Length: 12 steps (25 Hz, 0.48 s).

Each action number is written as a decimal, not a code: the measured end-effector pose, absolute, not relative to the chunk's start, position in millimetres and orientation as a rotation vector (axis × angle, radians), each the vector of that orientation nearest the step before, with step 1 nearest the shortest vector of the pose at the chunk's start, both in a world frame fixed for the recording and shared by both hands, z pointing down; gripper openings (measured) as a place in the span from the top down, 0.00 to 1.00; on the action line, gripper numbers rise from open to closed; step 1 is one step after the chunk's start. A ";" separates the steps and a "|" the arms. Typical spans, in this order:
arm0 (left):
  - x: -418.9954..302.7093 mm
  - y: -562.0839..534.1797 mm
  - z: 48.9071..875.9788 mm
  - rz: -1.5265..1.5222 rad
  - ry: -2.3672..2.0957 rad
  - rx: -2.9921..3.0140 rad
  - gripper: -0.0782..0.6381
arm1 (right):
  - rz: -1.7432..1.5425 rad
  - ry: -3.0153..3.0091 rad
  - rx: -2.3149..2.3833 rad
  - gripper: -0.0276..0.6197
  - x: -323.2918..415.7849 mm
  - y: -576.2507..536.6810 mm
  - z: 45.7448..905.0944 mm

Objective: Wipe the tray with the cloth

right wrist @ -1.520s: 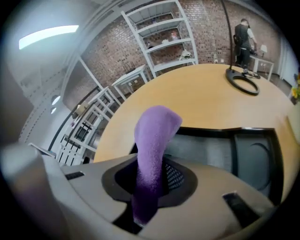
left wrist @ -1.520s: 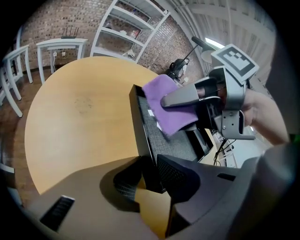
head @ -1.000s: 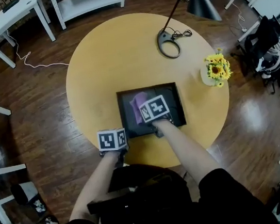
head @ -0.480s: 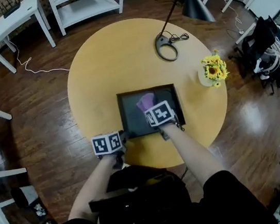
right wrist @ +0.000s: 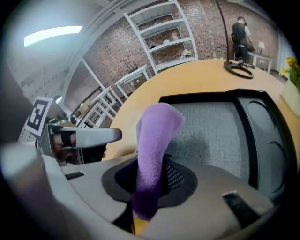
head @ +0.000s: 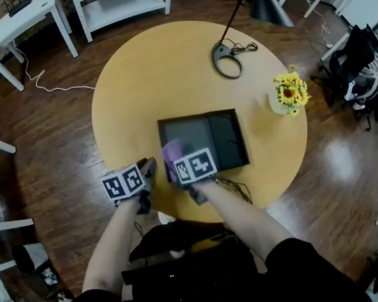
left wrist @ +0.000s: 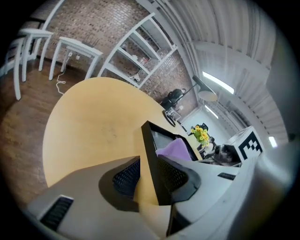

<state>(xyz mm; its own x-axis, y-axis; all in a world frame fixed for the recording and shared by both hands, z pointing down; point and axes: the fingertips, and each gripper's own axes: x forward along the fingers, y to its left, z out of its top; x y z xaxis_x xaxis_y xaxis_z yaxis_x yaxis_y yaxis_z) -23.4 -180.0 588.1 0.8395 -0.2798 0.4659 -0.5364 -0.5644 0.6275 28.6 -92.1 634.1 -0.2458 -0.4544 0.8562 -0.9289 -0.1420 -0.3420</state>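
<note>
While clamped in right gripper (right wrist: 150, 174) above tray's (right wrist: 197, 96) near-left corner, looks soft, light, floppy: keep cloth (right wrist: 157, 126) by a bunched fold, press flat. Straddling stiff rim with left gripper (left wrist: 150, 160), jaws apart, not pinching; could steady tray there.

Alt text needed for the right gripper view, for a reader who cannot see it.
The right tongs pinch a purple cloth that sticks up between them, in front of a black tray on a round yellow table. White shelves and a brick wall stand behind.
</note>
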 end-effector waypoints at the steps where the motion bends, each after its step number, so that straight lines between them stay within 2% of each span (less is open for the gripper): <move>1: -15.8 -179.9 589.1 0.435 -0.584 2.242 0.72 | 1.361 -1.666 1.539 0.82 31.5 -89.3 633.7; 5: 15.5 -176.6 580.4 0.505 -0.551 2.369 0.71 | 1.318 -1.607 1.523 0.82 53.5 -70.0 632.1; 12: 34.7 -166.6 602.9 0.717 -0.584 2.406 0.71 | 1.050 -1.444 1.538 0.82 111.7 -37.9 627.2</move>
